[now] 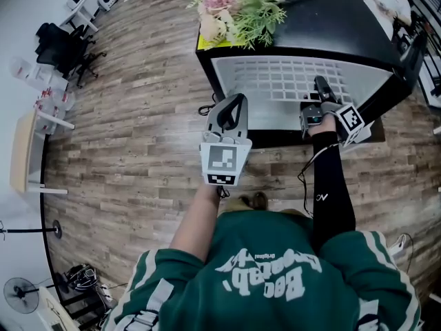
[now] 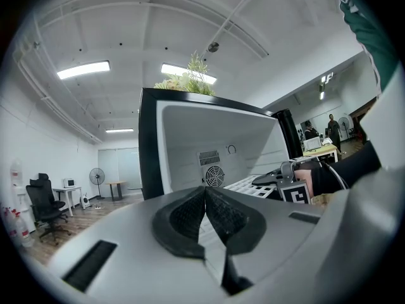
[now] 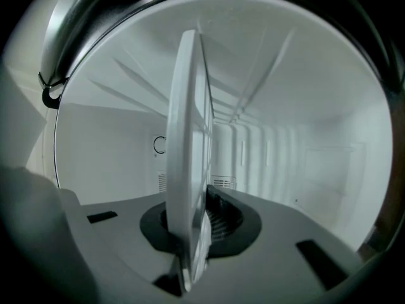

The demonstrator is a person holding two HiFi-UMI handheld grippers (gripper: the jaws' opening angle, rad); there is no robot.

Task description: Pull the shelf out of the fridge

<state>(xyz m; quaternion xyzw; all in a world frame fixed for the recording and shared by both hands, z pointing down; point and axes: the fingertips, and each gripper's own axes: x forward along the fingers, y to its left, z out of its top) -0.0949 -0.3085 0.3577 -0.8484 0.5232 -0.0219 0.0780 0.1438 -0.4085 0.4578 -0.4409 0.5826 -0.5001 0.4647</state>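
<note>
A small black fridge (image 1: 331,26) stands open in front of me, and its white grid shelf (image 1: 282,81) sticks out of the front. My right gripper (image 1: 322,88) is at the shelf's right front part, shut on it. In the right gripper view the shelf (image 3: 188,163) runs edge-on between the pads, with the right gripper (image 3: 196,223) clamped on it and the white fridge interior behind. My left gripper (image 1: 231,114) hovers before the fridge's left front corner, shut and holding nothing. The left gripper view shows its own closed left gripper (image 2: 204,195), the fridge (image 2: 149,144) and the shelf (image 2: 253,183).
A bunch of flowers (image 1: 231,9) lies on the fridge top. The fridge door (image 1: 413,54) stands open at the right. An office chair (image 1: 62,47), a light table (image 1: 24,150) and a fan (image 1: 21,294) are off to the left on the wood floor.
</note>
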